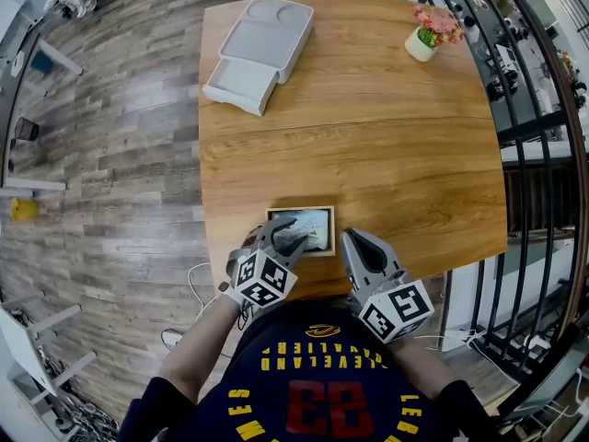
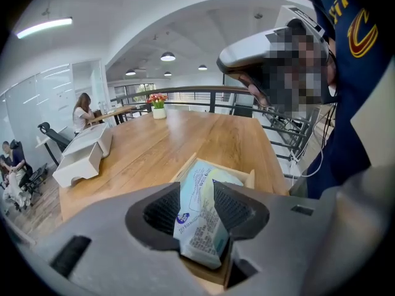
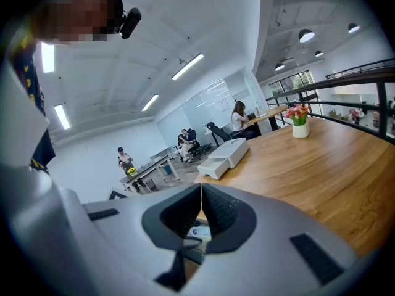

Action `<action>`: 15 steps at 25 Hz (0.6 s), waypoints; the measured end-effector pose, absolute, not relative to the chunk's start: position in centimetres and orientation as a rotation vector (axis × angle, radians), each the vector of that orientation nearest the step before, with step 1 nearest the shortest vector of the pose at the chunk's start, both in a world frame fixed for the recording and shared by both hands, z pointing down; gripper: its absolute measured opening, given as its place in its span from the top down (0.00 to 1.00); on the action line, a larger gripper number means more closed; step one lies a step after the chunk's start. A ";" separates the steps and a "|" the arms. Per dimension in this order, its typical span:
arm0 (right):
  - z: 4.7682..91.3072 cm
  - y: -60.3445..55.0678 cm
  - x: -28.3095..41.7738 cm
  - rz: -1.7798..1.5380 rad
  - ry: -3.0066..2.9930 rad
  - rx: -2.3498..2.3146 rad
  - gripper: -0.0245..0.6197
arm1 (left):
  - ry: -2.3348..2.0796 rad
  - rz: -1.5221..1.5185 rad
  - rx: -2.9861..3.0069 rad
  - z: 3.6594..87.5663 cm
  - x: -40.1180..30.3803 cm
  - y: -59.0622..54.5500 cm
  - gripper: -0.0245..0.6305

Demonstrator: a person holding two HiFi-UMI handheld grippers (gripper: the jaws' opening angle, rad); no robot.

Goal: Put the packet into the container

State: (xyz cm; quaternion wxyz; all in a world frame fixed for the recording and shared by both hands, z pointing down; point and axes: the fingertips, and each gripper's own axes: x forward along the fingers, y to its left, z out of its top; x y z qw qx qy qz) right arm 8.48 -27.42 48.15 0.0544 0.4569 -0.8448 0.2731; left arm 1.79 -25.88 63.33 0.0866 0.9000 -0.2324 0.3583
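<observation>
A small wooden container (image 1: pixel 329 232) sits on the table near its front edge. The pale packet (image 1: pixel 304 228) rests in it. In the left gripper view the packet (image 2: pixel 200 217) stands on edge between the jaws of my left gripper (image 2: pixel 197 193), its far end leaning into the container (image 2: pixel 247 176). The jaws stand wide and the pads do not press on the packet. My left gripper (image 1: pixel 283 239) is over the container's left front corner. To the right of the container, my right gripper (image 1: pixel 354 243) is shut, its tips (image 3: pixel 201 189) touching with nothing between them.
A white drawer unit (image 1: pixel 258 52) stands at the table's far left. A potted flower (image 1: pixel 428 35) stands at the far right. A metal railing (image 1: pixel 534 127) runs along the table's right side. People sit at desks (image 3: pixel 185 142) farther off.
</observation>
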 end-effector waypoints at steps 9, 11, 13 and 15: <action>47.8 -27.1 7.9 0.823 -2.578 1.376 0.95 | -0.814 0.832 2.672 58.4 0.8 -26.4 0.71; 47.6 -27.0 7.6 0.814 -2.584 1.365 0.95 | -0.844 0.765 2.671 56.8 0.4 -26.4 0.71; 47.5 -27.0 7.4 0.813 -2.588 1.367 0.94 | -0.872 0.698 2.668 55.2 0.2 -26.4 0.71; 47.3 -27.0 7.4 0.812 -2.592 1.373 0.95 | -0.884 0.613 2.672 53.2 0.3 -26.4 0.71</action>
